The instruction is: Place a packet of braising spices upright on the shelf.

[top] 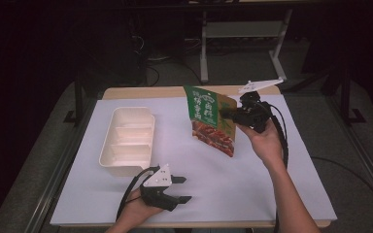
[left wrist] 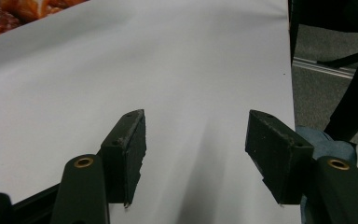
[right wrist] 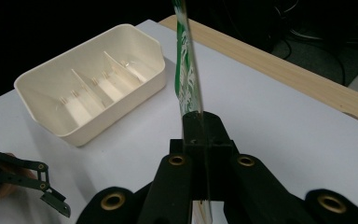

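A green and red snack pouch (top: 211, 119) hangs above the white table cover, held by its right edge in my right gripper (top: 229, 114), which is shut on it. In the right gripper view the pouch (right wrist: 187, 70) stands edge-on, rising from between the closed jaws. A cream tray (top: 127, 139) with dividers lies to the left of the pouch; it also appears at upper left as the tray (right wrist: 92, 80). My left gripper (top: 183, 189) rests near the front edge of the table, open with nothing between its fingers (left wrist: 130, 149). A corner of the pouch (left wrist: 14, 14) shows at its top left.
The white cover (top: 252, 179) spans the wooden table (top: 141, 92), whose far edge shows bare wood. Dark floor, a desk frame (top: 204, 48) and cables lie beyond. My left gripper (right wrist: 51, 196) appears at the bottom left of the right gripper view.
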The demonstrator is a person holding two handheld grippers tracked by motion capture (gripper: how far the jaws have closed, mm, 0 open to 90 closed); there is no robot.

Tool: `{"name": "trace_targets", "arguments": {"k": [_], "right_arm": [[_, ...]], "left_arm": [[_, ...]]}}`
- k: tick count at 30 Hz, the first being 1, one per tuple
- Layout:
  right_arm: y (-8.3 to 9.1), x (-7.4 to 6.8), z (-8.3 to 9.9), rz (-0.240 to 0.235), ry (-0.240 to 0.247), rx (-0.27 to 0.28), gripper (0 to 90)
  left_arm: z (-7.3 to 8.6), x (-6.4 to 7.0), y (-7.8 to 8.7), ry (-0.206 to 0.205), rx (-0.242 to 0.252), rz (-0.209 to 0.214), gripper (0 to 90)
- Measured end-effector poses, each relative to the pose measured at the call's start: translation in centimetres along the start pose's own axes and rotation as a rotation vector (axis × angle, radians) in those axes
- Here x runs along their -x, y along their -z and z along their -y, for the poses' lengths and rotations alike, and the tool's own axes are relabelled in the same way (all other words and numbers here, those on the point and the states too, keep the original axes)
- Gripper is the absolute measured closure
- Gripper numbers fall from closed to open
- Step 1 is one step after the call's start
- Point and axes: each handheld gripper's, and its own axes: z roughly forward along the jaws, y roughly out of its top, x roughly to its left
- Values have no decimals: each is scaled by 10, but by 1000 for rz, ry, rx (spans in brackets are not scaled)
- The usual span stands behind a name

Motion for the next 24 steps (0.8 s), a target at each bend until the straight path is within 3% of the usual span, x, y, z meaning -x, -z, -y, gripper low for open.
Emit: {"name": "trace_targets", "arguments": {"k": [24], "right_arm": [[-32,-21,-42,-89,62,25,900]], "left_arm": [[3,-3,10,4,39,-8,353]]}}
